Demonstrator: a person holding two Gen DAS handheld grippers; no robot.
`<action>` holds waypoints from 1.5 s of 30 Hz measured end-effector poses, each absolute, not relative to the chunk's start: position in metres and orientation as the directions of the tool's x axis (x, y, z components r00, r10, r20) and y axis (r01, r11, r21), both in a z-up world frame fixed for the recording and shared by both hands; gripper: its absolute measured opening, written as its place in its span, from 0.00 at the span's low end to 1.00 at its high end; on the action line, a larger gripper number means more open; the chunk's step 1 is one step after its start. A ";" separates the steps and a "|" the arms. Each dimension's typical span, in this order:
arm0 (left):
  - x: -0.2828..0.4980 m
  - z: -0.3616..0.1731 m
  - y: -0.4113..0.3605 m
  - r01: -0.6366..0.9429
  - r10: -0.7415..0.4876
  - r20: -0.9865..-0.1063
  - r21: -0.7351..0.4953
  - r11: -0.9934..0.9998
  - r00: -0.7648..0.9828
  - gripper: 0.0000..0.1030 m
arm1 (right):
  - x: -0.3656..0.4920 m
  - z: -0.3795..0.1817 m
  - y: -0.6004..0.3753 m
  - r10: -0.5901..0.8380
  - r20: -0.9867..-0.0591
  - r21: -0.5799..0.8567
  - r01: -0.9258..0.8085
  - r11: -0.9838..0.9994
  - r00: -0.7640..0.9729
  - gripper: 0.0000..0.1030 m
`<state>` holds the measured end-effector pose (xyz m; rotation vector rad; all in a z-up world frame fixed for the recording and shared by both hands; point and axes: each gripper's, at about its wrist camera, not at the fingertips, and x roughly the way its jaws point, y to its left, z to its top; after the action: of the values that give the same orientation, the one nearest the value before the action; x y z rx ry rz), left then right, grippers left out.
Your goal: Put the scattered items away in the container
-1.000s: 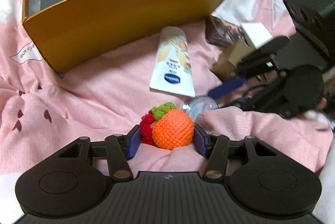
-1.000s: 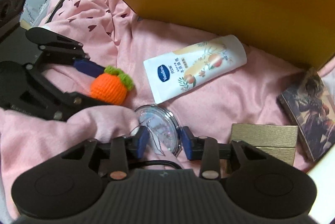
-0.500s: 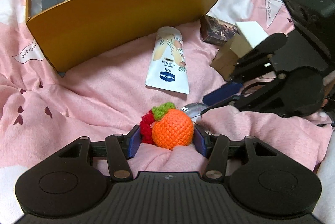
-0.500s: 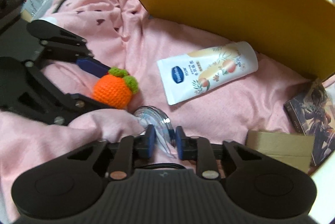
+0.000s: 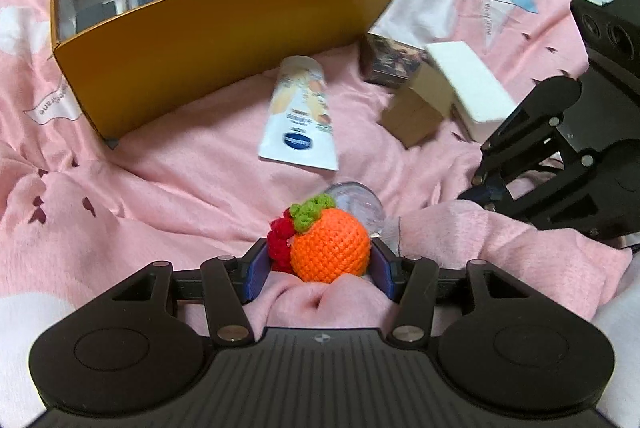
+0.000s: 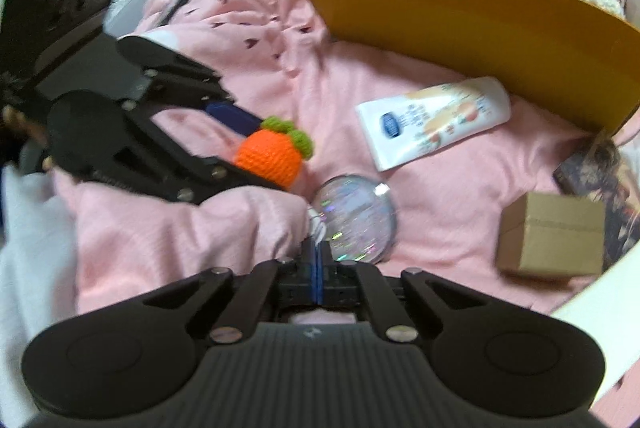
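On the far left the pink blanket [image 5: 168, 188] lies rumpled, and at the back left stands the yellow box [image 5: 224, 40], open on top, with a pouch, a keyring and soft toys already inside. Low in the middle of the left wrist view the left gripper [image 5: 320, 260] has its blue pads pressed on either side of the crochet orange [image 5: 328, 248], whose green leaves and red tuft face up and left; the jaws stand fairly wide because the toy fills the gap. Touching it from behind is the clear disc [image 5: 360, 200], a round glittery case lying on the blanket. Beyond, just in front of the box, a white tube [image 5: 300, 116] lies flat with its cap toward the box. To the right sit a dark card pack [image 5: 390, 58], a brown carton [image 5: 420, 108] and a white block [image 5: 468, 80], close together. At far right is the right gripper [image 6: 316, 260], its jaws closed tight; they pinch a thin tag at the disc's near edge.
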<state>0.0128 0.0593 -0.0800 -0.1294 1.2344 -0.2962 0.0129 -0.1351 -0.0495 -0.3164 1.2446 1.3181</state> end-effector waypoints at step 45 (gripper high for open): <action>-0.005 -0.068 0.036 0.200 -0.333 -0.908 -0.288 0.937 0.253 0.58 | 0.053 -0.110 -0.089 0.423 -0.878 0.416 -0.795 0.442 -0.224 0.58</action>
<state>-0.0049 0.0361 -0.0680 -0.1221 1.2646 -0.3629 0.0530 -0.0889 -0.1102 -0.3606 1.3840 1.1687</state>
